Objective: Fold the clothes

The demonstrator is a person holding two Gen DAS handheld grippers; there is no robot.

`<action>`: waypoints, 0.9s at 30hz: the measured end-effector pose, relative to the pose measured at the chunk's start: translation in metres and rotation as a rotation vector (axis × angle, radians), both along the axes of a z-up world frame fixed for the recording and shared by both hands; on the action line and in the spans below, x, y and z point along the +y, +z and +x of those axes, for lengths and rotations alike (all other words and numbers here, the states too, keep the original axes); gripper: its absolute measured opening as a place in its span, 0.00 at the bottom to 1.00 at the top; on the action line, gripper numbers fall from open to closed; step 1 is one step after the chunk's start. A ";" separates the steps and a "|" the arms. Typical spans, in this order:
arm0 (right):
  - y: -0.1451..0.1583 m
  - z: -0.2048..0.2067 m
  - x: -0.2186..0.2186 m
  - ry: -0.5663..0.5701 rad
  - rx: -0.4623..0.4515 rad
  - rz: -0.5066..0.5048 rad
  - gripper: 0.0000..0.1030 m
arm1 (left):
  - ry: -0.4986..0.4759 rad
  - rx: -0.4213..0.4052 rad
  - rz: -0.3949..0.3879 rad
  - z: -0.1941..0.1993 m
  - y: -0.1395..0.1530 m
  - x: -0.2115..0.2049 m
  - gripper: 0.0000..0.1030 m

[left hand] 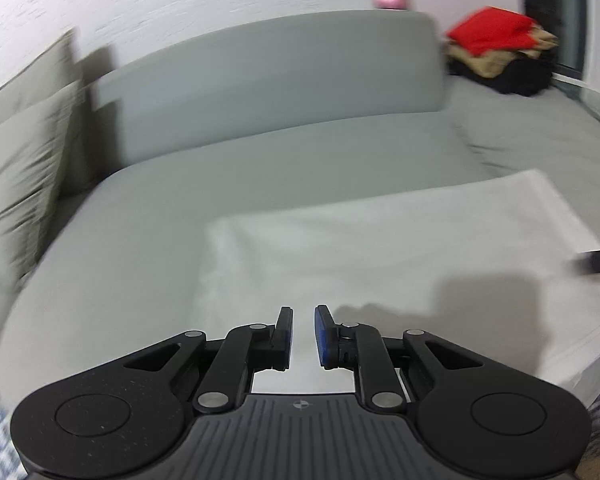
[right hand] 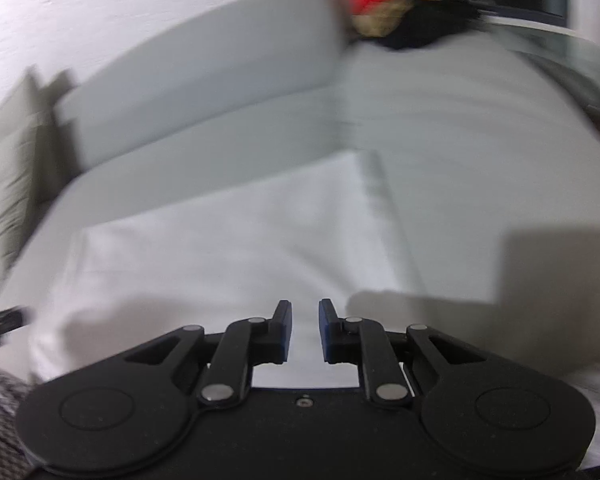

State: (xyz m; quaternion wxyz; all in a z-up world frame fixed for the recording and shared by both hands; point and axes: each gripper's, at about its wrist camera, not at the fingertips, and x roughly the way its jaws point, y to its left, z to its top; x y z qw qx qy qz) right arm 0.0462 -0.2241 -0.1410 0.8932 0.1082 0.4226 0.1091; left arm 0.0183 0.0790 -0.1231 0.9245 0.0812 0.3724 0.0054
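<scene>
White folded cloth (left hand: 400,248) flat on grey sofa (left hand: 260,152). Left gripper (left hand: 303,330) and right gripper (right hand: 305,326): jaws narrowly apart, nothing between.

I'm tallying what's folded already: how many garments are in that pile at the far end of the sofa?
3 visible: a red garment on top, a tan one beneath, a black one at the bottom. More may be hidden.

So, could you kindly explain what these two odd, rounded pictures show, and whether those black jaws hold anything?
Each picture comes from a fisheye camera on a hand-held gripper, looking forward along its fingers. A person carries one per hand. The left gripper and right gripper hover above a flat white folded cloth on a grey sofa seat. Both jaws stand slightly apart with nothing between them. Far back lies a pile of red, tan and black clothes.
</scene>
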 end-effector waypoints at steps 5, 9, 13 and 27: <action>-0.029 0.014 0.053 0.133 0.025 -0.066 0.17 | -0.092 0.115 0.079 -0.003 -0.041 -0.056 0.09; -0.021 -0.037 0.043 0.228 0.042 -0.127 0.17 | -0.198 0.127 0.230 -0.057 -0.036 -0.055 0.05; -0.022 -0.076 0.017 0.203 0.137 -0.069 0.17 | -0.147 0.123 0.085 -0.089 -0.025 -0.023 0.20; -0.033 -0.070 0.036 0.108 -0.049 0.040 0.15 | 0.056 0.082 0.078 -0.057 -0.037 -0.012 0.23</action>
